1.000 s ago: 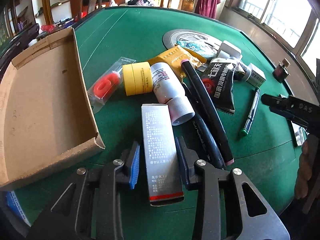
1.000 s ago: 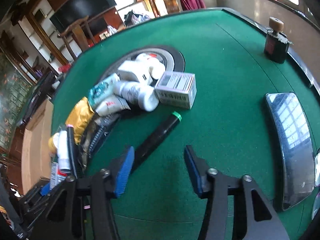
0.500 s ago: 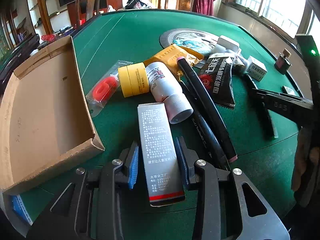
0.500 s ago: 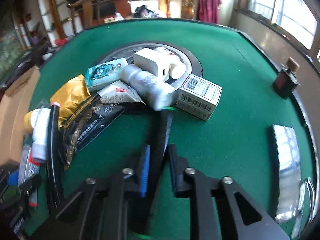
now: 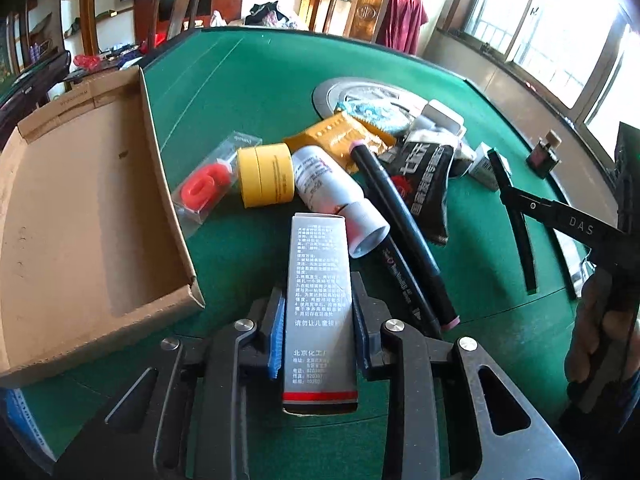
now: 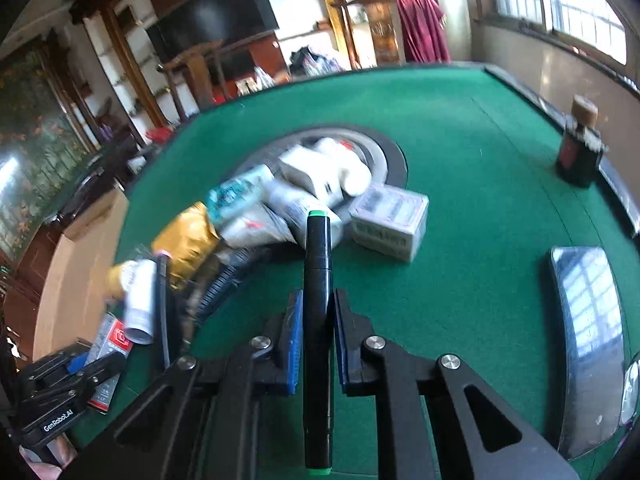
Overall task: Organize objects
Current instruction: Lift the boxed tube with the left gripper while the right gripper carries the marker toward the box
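Cardboard tray (image 5: 80, 216), shallow and open, sits at the left edge of the green felt bench (image 5: 248, 80), and that is where I judge both things in my grip should go. My left fingers (image 5: 316, 320) are closing onto the tall grey printed carton (image 5: 318, 300), blue pads against its two long sides, its far end nearly touching the white bottle's cap (image 5: 366, 232). My right fingers (image 6: 314, 332) are clamped tight on the black marker with green ends (image 6: 317, 320), gripped around the middle of its barrel.

To do this well, I would lift the carton straight up first so it clears the cap, then carry it over the tray's low wall and set it flat along one side, leaving room. The marker should stay level in the pads so it cannot pivot; I would lay it lengthwise beside the carton.

Counting the pile near the bench's middle: one yellow tape roll (image 5: 264, 178), one white bottle, one red ring in a clear packet (image 5: 204, 190), two more black markers (image 5: 400, 232), one gold pouch (image 5: 336, 140), one black pouch (image 5: 424, 184). Others behind are too jumbled to count.
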A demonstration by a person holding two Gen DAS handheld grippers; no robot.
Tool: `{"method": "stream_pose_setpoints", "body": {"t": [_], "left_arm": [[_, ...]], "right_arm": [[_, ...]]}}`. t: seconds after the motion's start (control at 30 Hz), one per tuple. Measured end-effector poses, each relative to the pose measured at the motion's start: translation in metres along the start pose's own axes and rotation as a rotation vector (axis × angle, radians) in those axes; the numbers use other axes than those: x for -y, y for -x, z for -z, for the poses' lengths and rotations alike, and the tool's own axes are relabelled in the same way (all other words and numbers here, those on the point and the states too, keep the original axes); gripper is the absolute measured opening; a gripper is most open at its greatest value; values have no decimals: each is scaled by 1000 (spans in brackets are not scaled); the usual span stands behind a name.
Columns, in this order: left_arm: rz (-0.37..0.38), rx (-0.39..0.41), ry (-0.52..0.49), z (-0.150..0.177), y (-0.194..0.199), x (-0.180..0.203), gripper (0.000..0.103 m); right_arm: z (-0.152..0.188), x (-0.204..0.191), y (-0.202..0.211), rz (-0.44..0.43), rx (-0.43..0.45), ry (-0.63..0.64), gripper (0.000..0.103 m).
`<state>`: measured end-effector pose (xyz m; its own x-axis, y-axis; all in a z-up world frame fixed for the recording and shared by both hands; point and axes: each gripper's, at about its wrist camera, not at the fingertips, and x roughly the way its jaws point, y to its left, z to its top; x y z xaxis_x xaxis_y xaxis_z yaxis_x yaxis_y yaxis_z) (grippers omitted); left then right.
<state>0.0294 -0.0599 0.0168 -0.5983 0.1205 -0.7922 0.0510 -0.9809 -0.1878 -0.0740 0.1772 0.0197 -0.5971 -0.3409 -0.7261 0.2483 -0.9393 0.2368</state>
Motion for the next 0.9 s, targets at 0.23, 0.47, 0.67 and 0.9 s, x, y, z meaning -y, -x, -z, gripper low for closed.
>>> {"method": "stream_pose_setpoints", "body": {"t": [0.23, 0.47, 0.67, 0.9], "left_arm": [[-19, -1, -23, 1, 0, 5, 27], [-35, -39, -36, 4, -11, 9, 27], [-91, -32, -85, 7, -15, 20, 27], [-114, -35, -114, 10, -17, 24, 27]], "right_arm": [[-3, -5, -5, -21, -1, 11, 13], [-3, -12, -18, -12, -44, 33, 13], [5, -23, -33, 27, -99, 92, 14], [14, -33, -39, 118, -107, 180, 13]]}}
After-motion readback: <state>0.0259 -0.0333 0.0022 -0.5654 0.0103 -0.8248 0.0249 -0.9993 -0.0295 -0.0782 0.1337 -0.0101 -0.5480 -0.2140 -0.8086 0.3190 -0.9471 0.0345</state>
